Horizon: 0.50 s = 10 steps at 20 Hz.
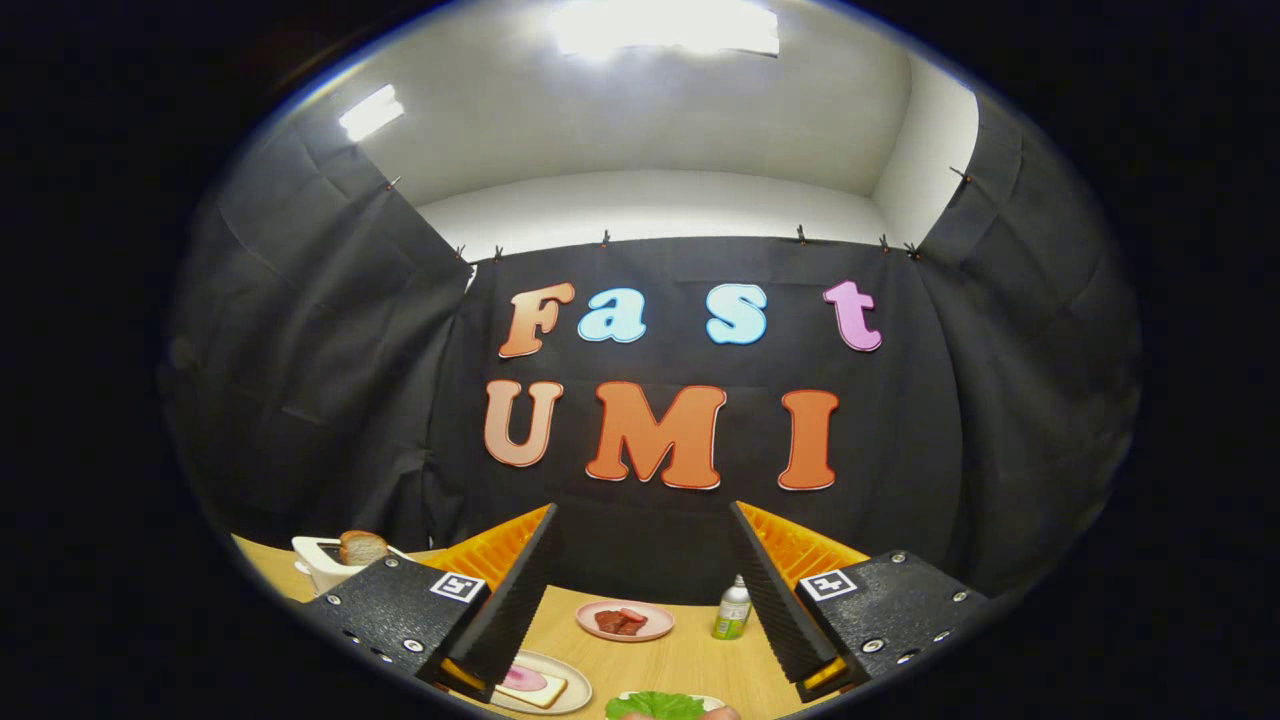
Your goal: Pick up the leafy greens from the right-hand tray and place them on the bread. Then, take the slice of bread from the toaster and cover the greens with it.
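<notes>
My gripper (640,560) is open, its two fingers spread wide above the wooden table (690,665) with nothing between them. Below and between the fingers lie the leafy greens (655,706) on a white tray (712,702). Beside the left finger, a plate (570,700) carries a slice of bread (540,690) with a pink slice of ham on top. Beyond the left finger stands a white toaster (322,562) with a brown slice of bread (362,546) sticking out of its slot.
A pink plate (625,621) with red meat pieces sits farther back on the table, between the fingers. A small bottle (732,608) with a white cap stands by the right finger. Black cloth walls close the booth behind.
</notes>
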Motion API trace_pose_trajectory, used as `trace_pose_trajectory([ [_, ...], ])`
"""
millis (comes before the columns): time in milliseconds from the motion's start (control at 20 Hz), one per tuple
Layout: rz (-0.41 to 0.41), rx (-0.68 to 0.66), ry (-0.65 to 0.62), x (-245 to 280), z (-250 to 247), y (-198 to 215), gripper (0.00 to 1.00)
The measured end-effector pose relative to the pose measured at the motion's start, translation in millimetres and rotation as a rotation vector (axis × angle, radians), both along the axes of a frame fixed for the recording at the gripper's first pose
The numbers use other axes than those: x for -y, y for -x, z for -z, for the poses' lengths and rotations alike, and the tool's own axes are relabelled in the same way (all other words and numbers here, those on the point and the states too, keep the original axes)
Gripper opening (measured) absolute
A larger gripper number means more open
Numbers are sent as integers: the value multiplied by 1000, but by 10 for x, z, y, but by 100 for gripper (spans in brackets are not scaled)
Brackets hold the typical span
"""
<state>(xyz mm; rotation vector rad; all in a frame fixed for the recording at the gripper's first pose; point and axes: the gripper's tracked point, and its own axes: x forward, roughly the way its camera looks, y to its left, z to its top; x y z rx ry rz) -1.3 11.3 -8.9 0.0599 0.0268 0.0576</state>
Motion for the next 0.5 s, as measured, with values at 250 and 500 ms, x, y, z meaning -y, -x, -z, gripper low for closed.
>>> trace_pose_trajectory([
  [250,6,-36,23,9,178,-46,98],
  [500,9,-156,-5,40,732,-95,98],
])
